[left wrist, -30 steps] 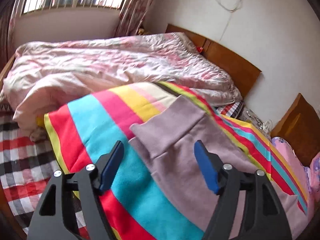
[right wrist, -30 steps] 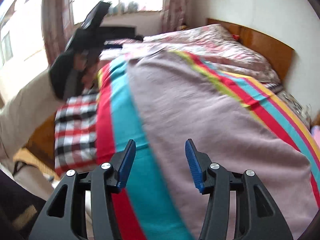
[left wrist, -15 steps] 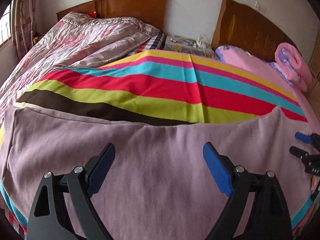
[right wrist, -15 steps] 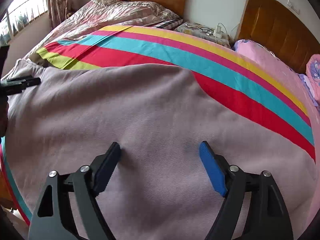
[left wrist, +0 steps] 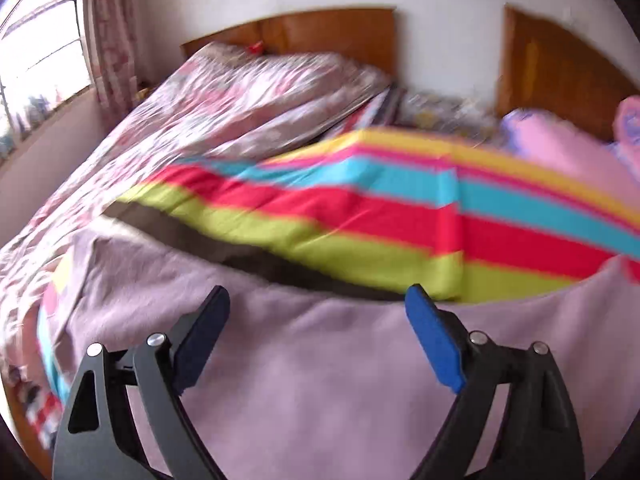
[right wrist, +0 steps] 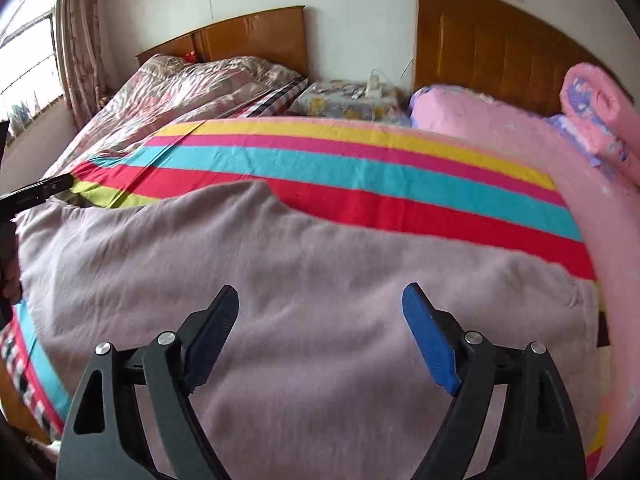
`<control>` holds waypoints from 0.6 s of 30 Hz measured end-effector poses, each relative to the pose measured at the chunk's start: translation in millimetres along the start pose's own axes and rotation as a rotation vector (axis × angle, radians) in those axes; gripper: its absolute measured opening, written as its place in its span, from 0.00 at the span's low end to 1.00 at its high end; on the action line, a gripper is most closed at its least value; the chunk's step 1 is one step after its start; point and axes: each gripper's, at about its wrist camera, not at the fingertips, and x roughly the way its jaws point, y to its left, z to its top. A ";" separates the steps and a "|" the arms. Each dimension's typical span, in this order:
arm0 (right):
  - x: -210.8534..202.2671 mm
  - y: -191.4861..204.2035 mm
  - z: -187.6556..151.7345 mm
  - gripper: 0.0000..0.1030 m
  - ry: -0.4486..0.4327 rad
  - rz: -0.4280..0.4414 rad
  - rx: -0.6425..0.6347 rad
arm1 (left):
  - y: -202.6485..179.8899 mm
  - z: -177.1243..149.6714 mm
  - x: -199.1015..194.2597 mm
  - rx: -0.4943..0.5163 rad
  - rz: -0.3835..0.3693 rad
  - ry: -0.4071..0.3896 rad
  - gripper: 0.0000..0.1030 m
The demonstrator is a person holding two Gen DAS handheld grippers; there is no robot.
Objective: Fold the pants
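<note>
The mauve pants (right wrist: 320, 256) lie spread flat across the striped blanket (right wrist: 360, 168) on the bed. In the left wrist view, which is blurred, the pants (left wrist: 320, 380) fill the foreground. My left gripper (left wrist: 316, 292) hovers open over the pants near their far edge, with nothing between its blue pads. My right gripper (right wrist: 321, 289) is open above the middle of the pants, with only cloth below it. A black tip of the left gripper (right wrist: 36, 192) shows at the left edge of the right wrist view, by the pants' far left corner.
A floral quilt (right wrist: 180, 92) is heaped at the back left before a wooden headboard (right wrist: 248, 36). A nightstand (right wrist: 352, 100) with a charger stands between the two beds. Pink bedding (right wrist: 500, 132) and a rolled pink blanket (right wrist: 600, 116) lie to the right. A window (left wrist: 40, 64) is at the left.
Both grippers swung from facing the window side round to face the headboards, and both rolled. The right jaws widened a lot, the left a little. The pants lie still.
</note>
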 end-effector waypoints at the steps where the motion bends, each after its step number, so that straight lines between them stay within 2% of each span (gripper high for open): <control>1: 3.2 -2.7 -2.2 0.79 0.025 0.031 -0.009 | -24.4 4.7 -13.1 0.046 -0.086 -0.016 0.88; 4: 15.1 2.7 -9.6 0.79 0.086 0.060 -0.102 | -112.5 0.7 -29.1 0.283 -0.388 0.027 0.92; 5: 19.3 2.8 -13.3 0.79 0.103 0.079 -0.134 | -139.0 -4.6 -28.2 0.340 -0.457 0.049 0.92; 7: 29.3 -4.0 -21.2 0.79 0.171 0.077 -0.149 | -185.5 -15.8 -18.3 0.443 -0.530 0.088 0.92; 9: 24.4 -16.3 -32.0 0.79 0.182 0.080 -0.186 | -218.7 -23.2 4.3 0.493 -0.567 0.164 0.92; 11: 11.7 -32.9 -44.9 0.79 0.188 0.079 -0.174 | -239.4 -31.0 32.1 0.514 -0.535 0.225 0.92; 12: 5.8 -41.0 -51.2 0.79 0.184 0.080 -0.161 | -244.0 -33.7 39.1 0.534 -0.507 0.192 0.98; 14: -12.6 -53.3 -63.4 0.78 0.149 0.100 -0.134 | -244.5 -33.7 44.0 0.531 -0.518 0.180 0.99; 16: -31.6 -54.6 -71.0 0.78 0.115 0.057 -0.113 | -243.4 -34.2 45.2 0.522 -0.518 0.177 0.99; 18: -51.8 -59.6 -78.3 0.79 0.046 0.072 -0.076 | -244.8 -37.4 44.6 0.522 -0.506 0.170 0.99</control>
